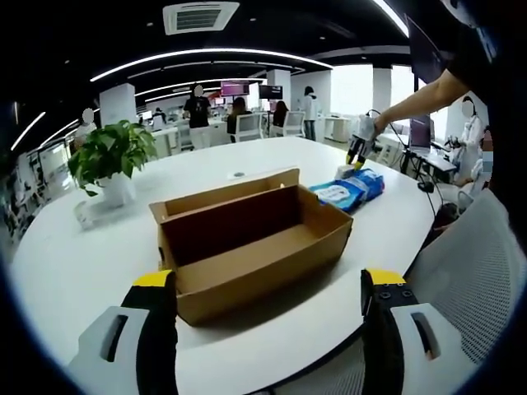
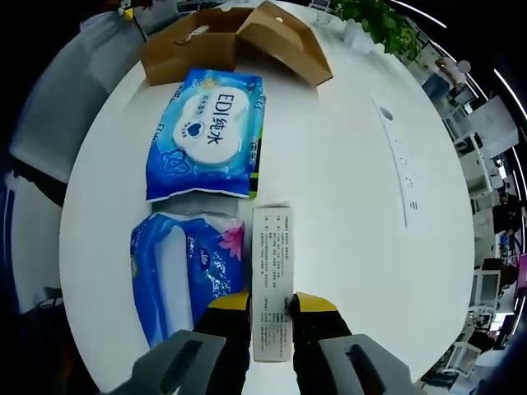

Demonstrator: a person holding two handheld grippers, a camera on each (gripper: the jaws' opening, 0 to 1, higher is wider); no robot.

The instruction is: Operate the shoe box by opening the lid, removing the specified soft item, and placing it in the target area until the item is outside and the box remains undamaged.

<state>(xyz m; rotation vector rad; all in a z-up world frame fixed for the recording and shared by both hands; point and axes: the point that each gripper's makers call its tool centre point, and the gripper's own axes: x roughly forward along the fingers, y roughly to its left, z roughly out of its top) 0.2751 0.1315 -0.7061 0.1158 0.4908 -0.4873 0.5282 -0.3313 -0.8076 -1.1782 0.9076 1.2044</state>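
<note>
With the shoe box [image 1: 255, 247] open and empty, lower the right gripper [image 2: 272, 309], jaws pinching the white carton [image 2: 272, 280], onto the surface [image 2: 354, 189] beside the tissue packs [image 2: 193, 197]; left gripper [image 1: 268, 292] jaws spread.

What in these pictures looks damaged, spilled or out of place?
Nothing stands out. The shoe box stands open, empty and undamaged on the white table. The wet wipes pack and tissue pack lie flat. The right claw grips a small white box.
</note>
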